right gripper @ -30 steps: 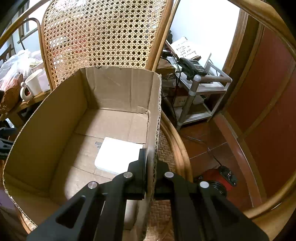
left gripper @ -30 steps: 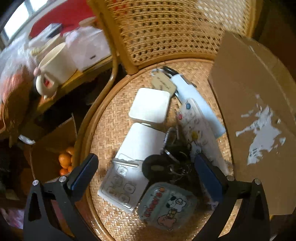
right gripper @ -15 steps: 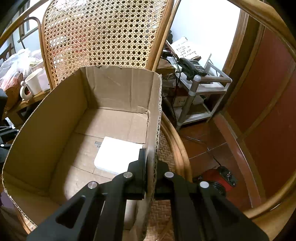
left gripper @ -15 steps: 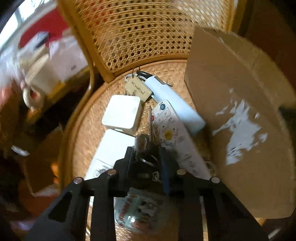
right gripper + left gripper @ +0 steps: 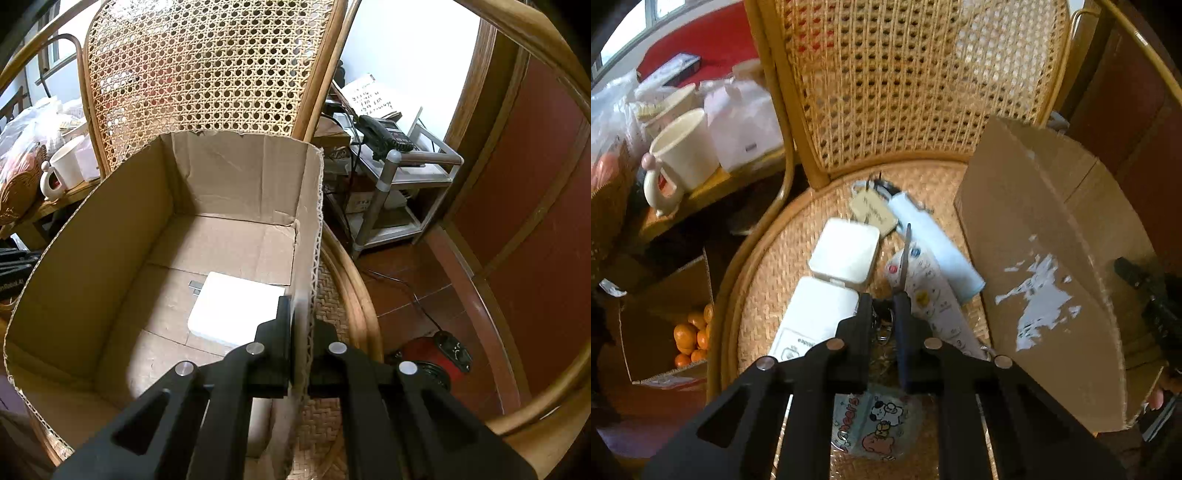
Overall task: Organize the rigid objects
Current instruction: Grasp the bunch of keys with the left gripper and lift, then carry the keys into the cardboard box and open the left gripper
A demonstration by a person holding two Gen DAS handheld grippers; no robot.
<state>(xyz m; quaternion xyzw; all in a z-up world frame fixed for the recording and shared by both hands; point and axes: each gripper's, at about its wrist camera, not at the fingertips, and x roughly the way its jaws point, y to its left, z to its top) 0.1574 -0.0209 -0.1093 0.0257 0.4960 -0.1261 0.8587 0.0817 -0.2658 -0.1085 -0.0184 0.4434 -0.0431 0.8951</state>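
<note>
Keys (image 5: 884, 325) on a ring, on the rattan chair seat (image 5: 768, 288) left of the cardboard box (image 5: 1045, 280), left tool (image 5: 882, 314) closing on them | white adapter (image 5: 232, 310) lies inside box | right tool (image 5: 301, 332) clenched on box's near right wall.

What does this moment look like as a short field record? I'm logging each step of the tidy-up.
surface: rattan chair seat
left gripper: jaws closing around a key bunch
right gripper: shut on the cardboard box wall
in box: one white charger
loose on seat: white square box, white remote, light blue tube, cartoon case
beside chair: cream mug
</note>
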